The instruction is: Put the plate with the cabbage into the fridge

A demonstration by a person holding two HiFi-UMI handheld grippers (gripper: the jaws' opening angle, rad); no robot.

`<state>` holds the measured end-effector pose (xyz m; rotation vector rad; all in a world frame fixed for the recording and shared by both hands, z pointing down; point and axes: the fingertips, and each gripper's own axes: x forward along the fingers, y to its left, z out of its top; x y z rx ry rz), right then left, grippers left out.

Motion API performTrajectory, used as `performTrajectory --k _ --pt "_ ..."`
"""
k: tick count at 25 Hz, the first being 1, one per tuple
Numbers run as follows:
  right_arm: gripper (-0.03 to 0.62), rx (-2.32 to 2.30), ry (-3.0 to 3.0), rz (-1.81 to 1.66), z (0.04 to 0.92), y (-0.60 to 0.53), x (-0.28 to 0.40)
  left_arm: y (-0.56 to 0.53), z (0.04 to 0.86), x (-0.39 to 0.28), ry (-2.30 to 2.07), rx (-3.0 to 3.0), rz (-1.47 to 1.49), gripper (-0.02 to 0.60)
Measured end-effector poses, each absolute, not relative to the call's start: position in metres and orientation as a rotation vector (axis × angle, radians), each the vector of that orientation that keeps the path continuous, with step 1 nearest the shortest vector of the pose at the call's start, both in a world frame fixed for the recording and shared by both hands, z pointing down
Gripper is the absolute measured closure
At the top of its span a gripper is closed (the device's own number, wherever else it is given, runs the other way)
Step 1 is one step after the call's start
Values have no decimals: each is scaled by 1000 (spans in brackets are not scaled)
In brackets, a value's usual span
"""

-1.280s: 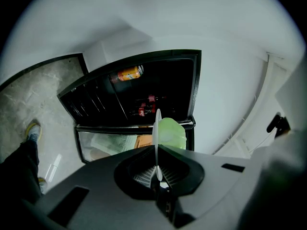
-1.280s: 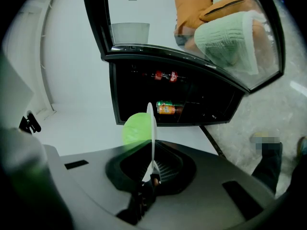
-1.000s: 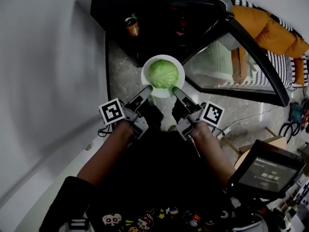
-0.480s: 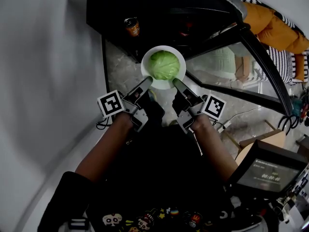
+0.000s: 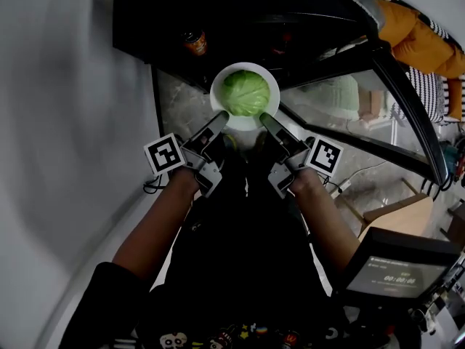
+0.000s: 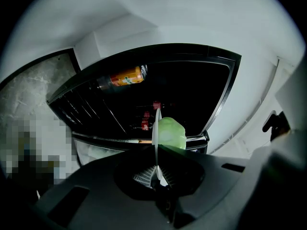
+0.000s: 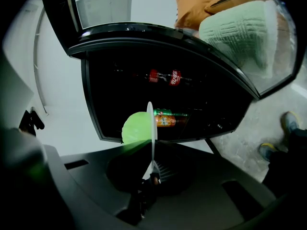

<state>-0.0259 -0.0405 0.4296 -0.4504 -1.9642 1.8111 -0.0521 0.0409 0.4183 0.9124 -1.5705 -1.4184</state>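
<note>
You've got the left gripper (image 5: 220, 123) and right gripper (image 5: 265, 121) both pinched on the near rim of the plate (image 5: 215, 93), so the cabbage (image 5: 245, 93) sits level ahead, facing the open fridge (image 5: 240, 27).

The setting is a domestic-style room fitted out for recording. A low black fridge (image 5: 145, 20) stands on a pale marbled floor (image 5: 182, 111) against a plain white wall (image 5: 65, 86), with its glass door (image 5: 349, 100) swung open. Soft drinks are stored inside: an orange soda bottle (image 5: 193, 42) and a cola bottle (image 7: 165, 75). Beyond the door there is soft seating with orange cushions (image 5: 414, 27), a green quilted cushion (image 7: 240, 32) and black-and-white striped fabric (image 5: 429, 86). Working equipment is also present: a small screen showing a timer (image 5: 396, 275) at the lower right, a white cable (image 5: 356, 184) across the floor and a cardboard box (image 5: 392, 213) near it
</note>
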Motion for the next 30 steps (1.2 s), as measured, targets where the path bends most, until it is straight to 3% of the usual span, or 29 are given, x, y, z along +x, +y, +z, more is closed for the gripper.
performTrajectory --k 9,30 --pt "572 -556 -1986 1789 419 -41 -27 48 412 -48 -1671 903 -1434 566" --pt "572 -332 -1943 1811 426 -44 -22 46 420 -52 -1553 814 -1414 566"
